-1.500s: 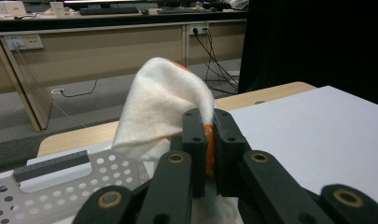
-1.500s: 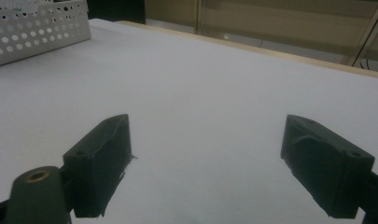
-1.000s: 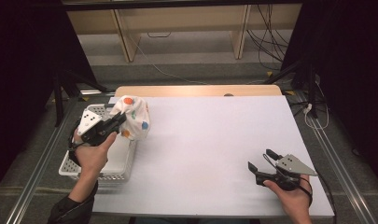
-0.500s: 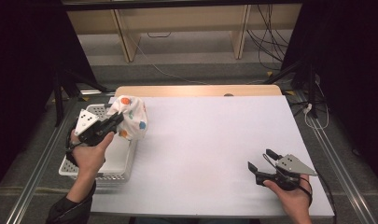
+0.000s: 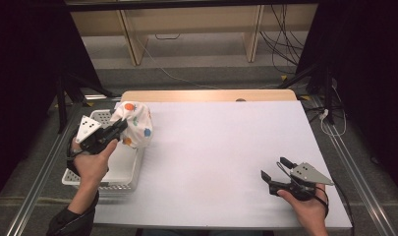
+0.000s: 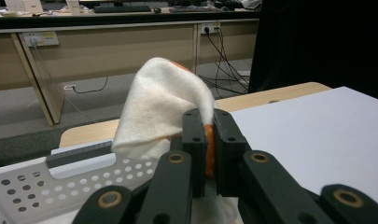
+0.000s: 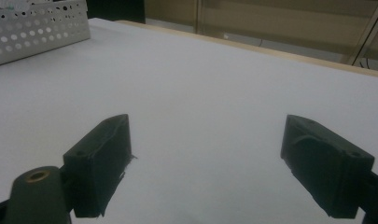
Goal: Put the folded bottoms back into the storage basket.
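The white cloth (image 5: pixel 134 124) has gone up and a bit further back since a second ago, lifted by the left gripper (image 5: pixel 119 127). The right gripper (image 5: pixel 275 169) sits nearest, low over the white table (image 5: pixel 226 147), with its jaws wide apart and nothing between them. Further off, the left gripper's jaws pinch the one cloth – it hangs bunched over the edge of the one white basket (image 5: pixel 123 167). The high view shows colored spots on the cloth; the left gripper view shows an orange patch (image 6: pixel 208 147) between the jaws.

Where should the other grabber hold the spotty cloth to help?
Probably the loose bottom edge of the spotty cloth, coming from the table side. The left gripper already pinches a fold, so the rest hangs free above the basket. The right gripper is open.
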Motion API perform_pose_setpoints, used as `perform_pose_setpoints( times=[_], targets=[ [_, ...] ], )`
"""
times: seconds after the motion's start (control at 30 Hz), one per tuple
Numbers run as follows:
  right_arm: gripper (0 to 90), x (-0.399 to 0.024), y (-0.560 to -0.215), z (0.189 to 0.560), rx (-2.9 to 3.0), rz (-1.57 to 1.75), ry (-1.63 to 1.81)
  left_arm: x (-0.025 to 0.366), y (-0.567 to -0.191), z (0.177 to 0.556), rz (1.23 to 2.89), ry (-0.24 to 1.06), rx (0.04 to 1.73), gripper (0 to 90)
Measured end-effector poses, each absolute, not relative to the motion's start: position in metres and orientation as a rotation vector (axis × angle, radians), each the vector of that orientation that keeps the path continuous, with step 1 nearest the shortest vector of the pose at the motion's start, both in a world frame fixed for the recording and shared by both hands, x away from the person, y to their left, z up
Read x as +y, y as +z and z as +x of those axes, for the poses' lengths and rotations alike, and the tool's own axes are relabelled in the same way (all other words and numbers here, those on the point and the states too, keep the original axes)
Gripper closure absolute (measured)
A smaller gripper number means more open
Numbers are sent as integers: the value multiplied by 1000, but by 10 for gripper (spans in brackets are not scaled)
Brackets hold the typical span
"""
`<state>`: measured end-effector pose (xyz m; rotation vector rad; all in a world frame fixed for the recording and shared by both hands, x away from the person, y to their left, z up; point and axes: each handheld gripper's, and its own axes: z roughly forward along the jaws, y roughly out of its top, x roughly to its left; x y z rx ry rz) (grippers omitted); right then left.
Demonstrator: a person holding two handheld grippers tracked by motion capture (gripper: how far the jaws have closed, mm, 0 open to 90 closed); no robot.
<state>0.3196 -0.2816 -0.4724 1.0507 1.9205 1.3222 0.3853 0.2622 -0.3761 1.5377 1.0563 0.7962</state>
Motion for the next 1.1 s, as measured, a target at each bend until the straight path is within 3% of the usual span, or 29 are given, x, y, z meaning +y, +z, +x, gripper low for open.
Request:
perform_pose_setpoints(
  times=[1.1],
  targets=[
    [169, -282, -472, 320, 1920, 1051, 1321, 285, -381, 379, 1530, 816, 1102, 844]
  ],
)
